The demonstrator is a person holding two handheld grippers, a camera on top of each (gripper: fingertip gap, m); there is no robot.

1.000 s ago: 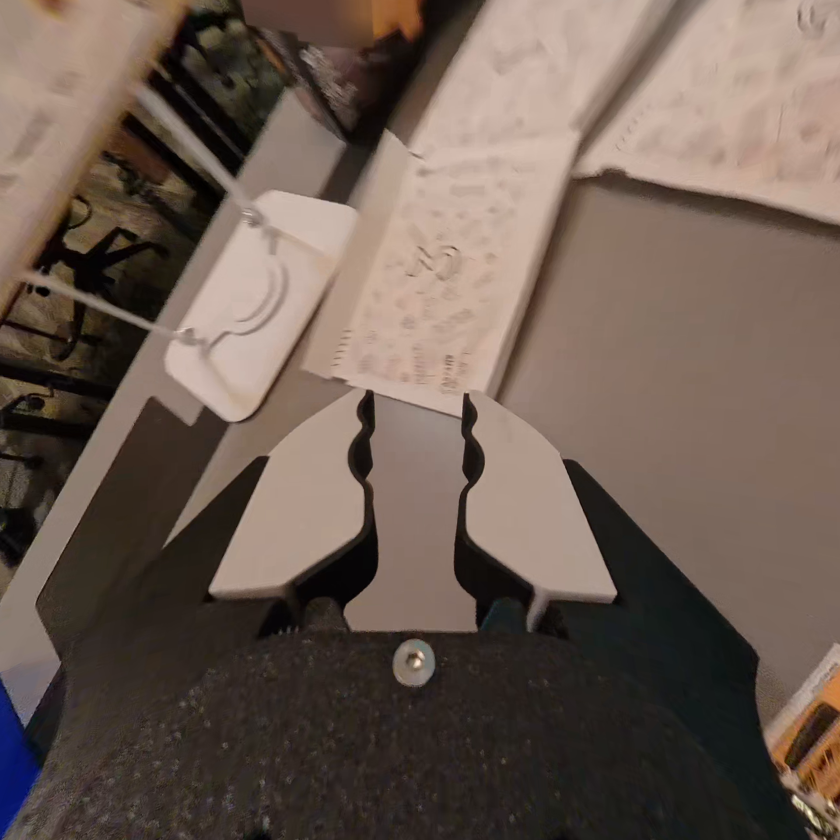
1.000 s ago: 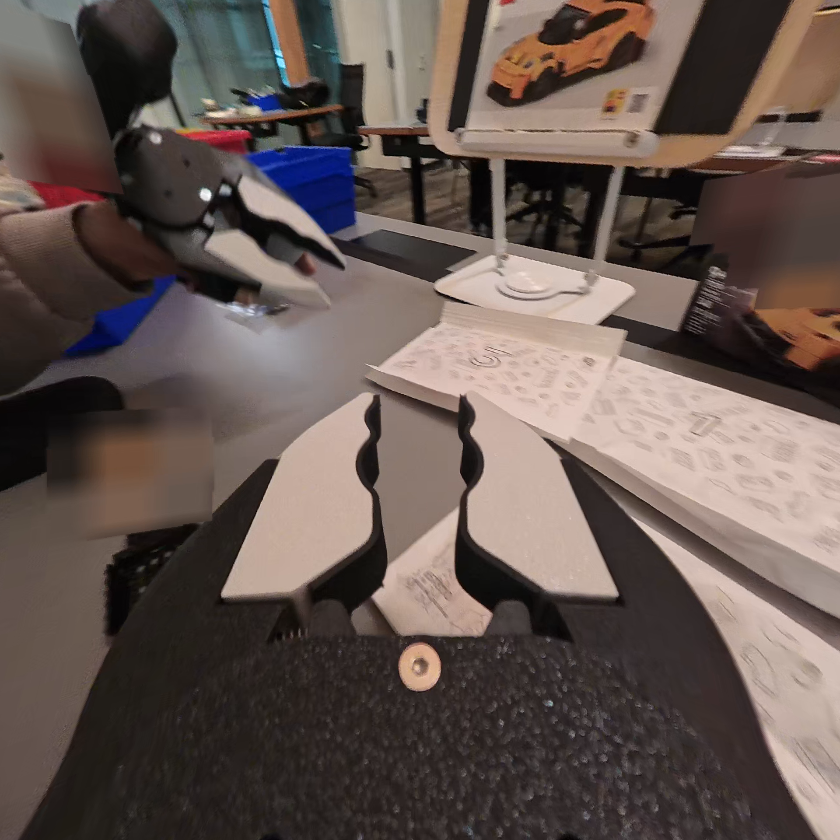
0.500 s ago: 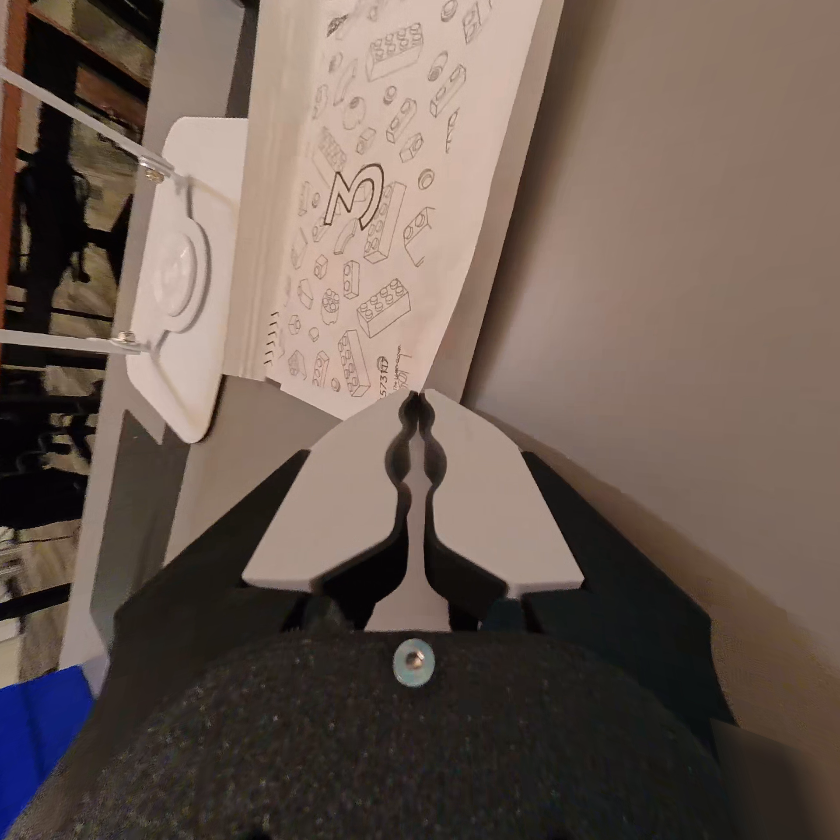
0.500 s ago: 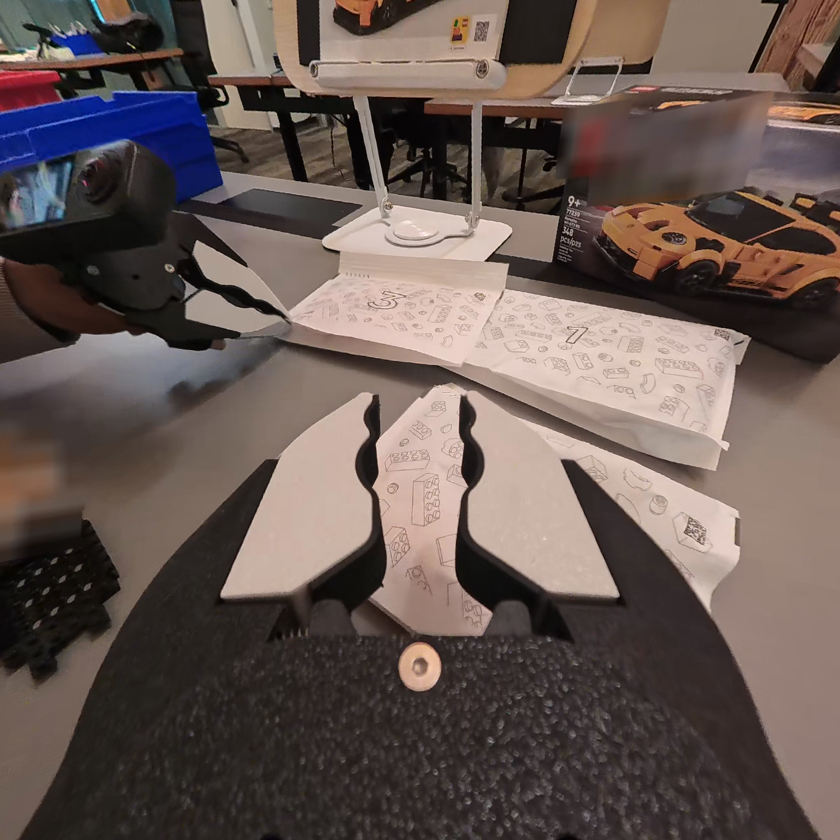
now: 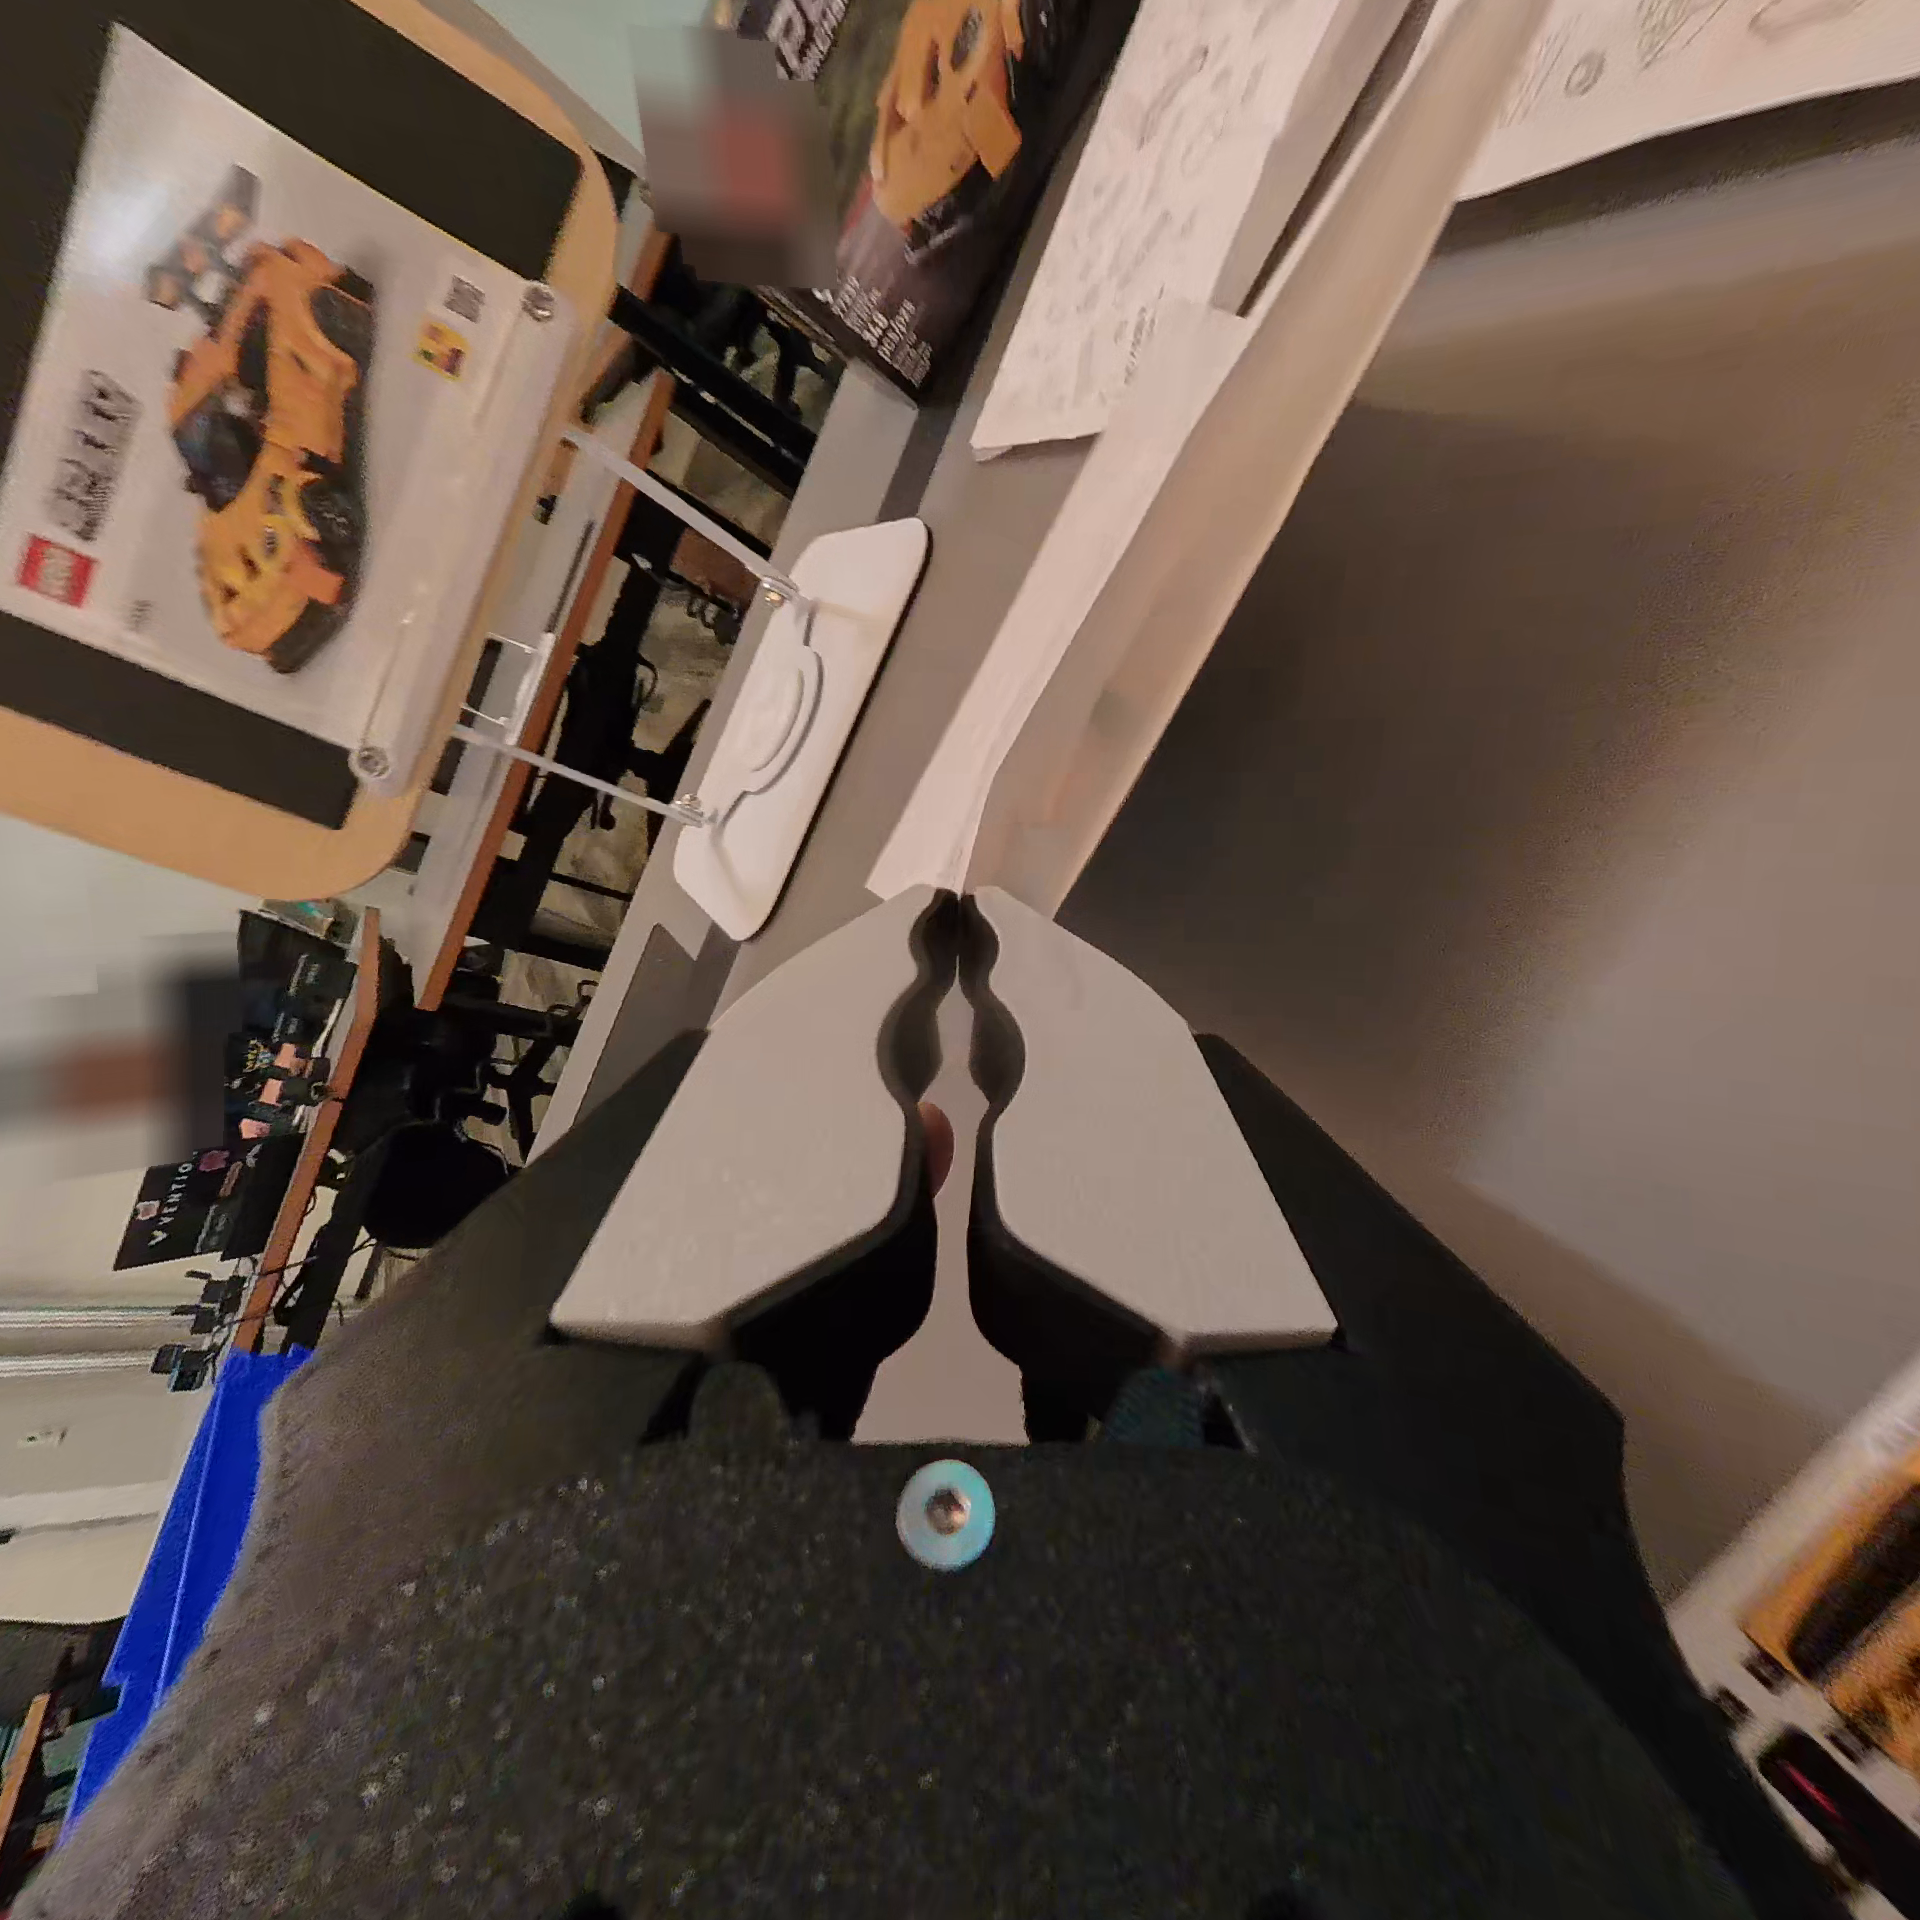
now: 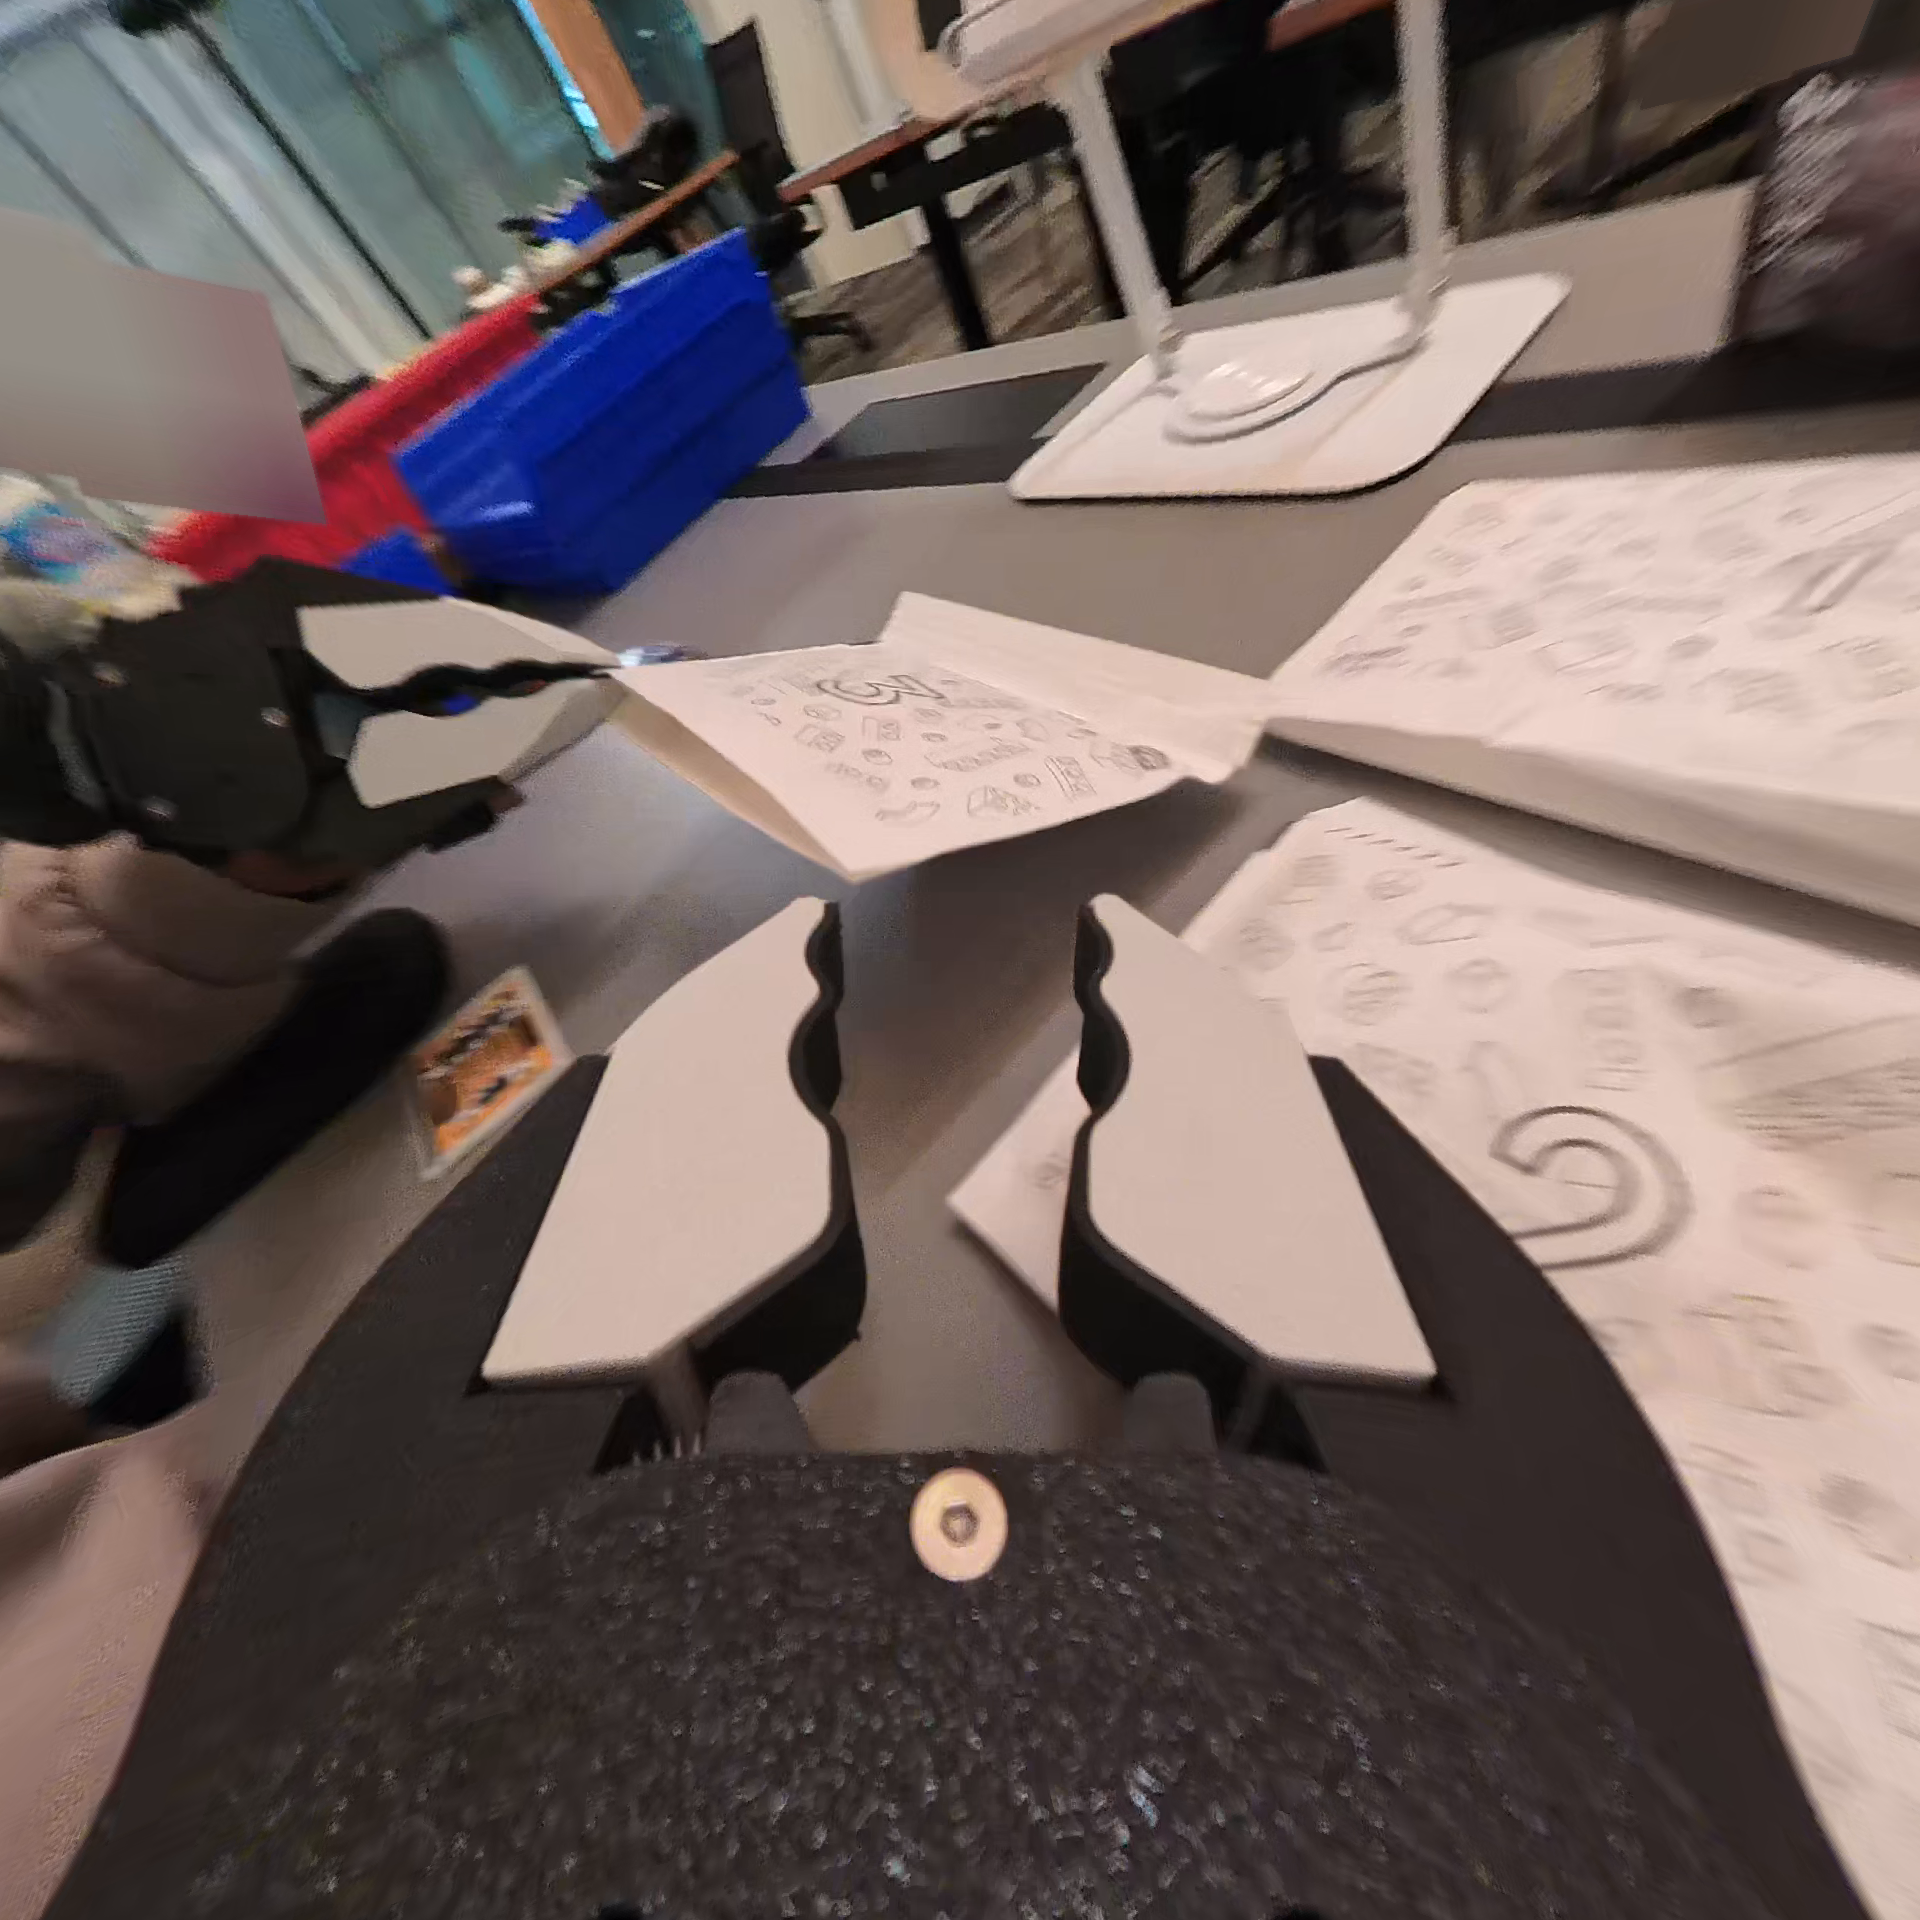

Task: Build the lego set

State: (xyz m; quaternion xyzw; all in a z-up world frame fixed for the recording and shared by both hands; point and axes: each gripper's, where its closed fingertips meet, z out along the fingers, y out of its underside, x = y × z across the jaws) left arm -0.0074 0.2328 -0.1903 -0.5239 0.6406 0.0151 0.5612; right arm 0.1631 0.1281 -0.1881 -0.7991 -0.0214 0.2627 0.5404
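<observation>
While my left claw [image 6: 608,670] pinches one corner of the paper parts bag [image 6: 914,748], lifting that end off the counter [image 6: 665,914], my right claw [image 6: 951,935] hangs agape and empty just below. Risk: corner grip is thin; bag may tear or slip free.

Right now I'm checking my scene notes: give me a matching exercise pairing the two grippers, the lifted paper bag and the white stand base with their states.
Things:
1. left gripper
2. right gripper
3. lifted paper bag
4. white stand base

States:
A. open, holding nothing
B. resting flat on the grey table
C. shut on a bag corner
D. one end raised off the table

Pairs: 1-C, 2-A, 3-D, 4-B
</observation>
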